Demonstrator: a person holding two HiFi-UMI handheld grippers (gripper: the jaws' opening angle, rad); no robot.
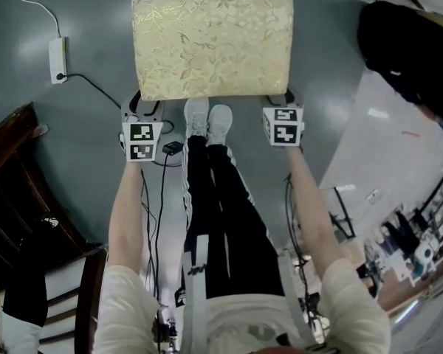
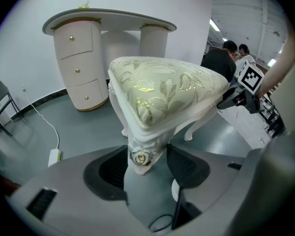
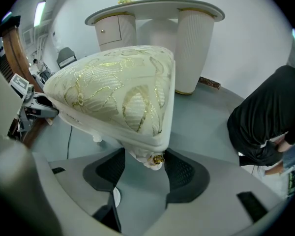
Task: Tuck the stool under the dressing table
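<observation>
The stool [image 1: 213, 43], white-framed with a gold-patterned cream cushion, stands on the grey floor just ahead of my feet. My left gripper [image 1: 142, 109] is at its near left corner and my right gripper [image 1: 284, 102] at its near right corner. In the left gripper view the jaws [image 2: 146, 156] are shut on the carved corner with the gold rosette [image 2: 140, 157]. In the right gripper view the jaws [image 3: 145, 159] are likewise shut on the other corner's rosette [image 3: 158, 159]. The white dressing table [image 2: 108, 18] stands beyond the stool against the wall, its kneehole between two drawer pedestals [image 3: 157, 6].
A white power strip [image 1: 57, 59] with its cable lies on the floor at the left. Dark wooden furniture [image 1: 15, 190] fills the lower left. A person in black [image 1: 406, 43] bends beside a white surface [image 1: 384, 146] on the right. A folding chair [image 2: 2, 107] stands left of the table.
</observation>
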